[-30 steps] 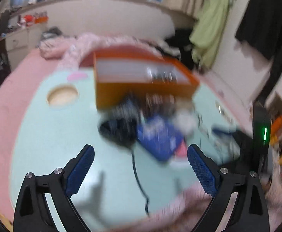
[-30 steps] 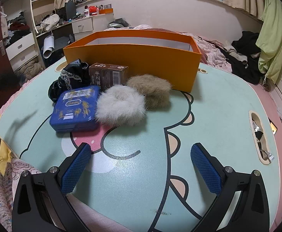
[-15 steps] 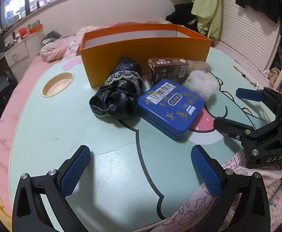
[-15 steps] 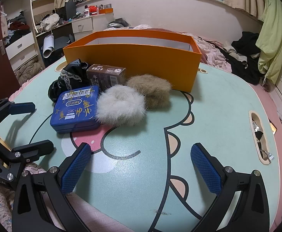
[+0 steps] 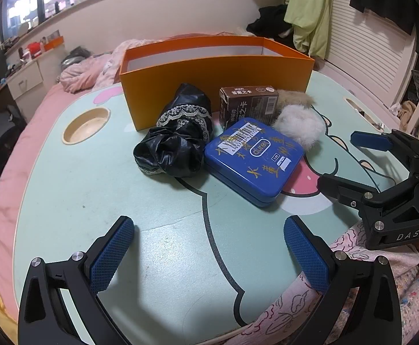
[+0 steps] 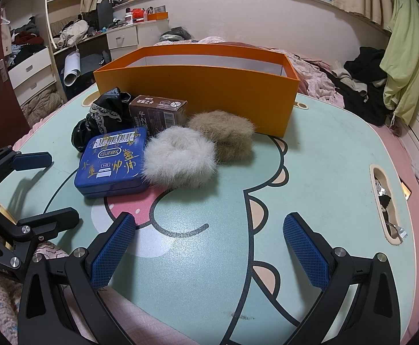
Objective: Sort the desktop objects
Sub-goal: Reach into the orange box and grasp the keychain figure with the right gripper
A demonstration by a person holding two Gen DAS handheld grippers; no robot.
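An orange box (image 5: 215, 69) (image 6: 198, 86) stands open at the back of the mint cartoon table (image 5: 80, 189) (image 6: 324, 149). In front of it lie a black lace-trimmed scrunchie (image 5: 175, 138) (image 6: 100, 118), a brown carton (image 5: 248, 105) (image 6: 157, 112), a blue tin (image 5: 254, 158) (image 6: 113, 162), a white fluffy scrunchie (image 5: 299, 126) (image 6: 180, 158) and a tan fluffy scrunchie (image 5: 295, 97) (image 6: 223, 133). My left gripper (image 5: 209, 253) (image 6: 45, 187) is open and empty at the table's near edge. My right gripper (image 6: 209, 250) (image 5: 350, 158) is open and empty, right of the tin.
A round cup recess (image 5: 86, 125) sits at the table's left, a slot with clutter (image 6: 387, 201) at its right. Pink bedding (image 5: 88, 72) and clothes (image 6: 361, 83) lie behind the table. Drawers (image 6: 31, 69) stand far left. Patterned fabric (image 5: 381, 287) lies at the near edge.
The left wrist view swung from a blurred look to a steady one over the objects. The left gripper came into the right wrist view at the left. The objects have not moved.
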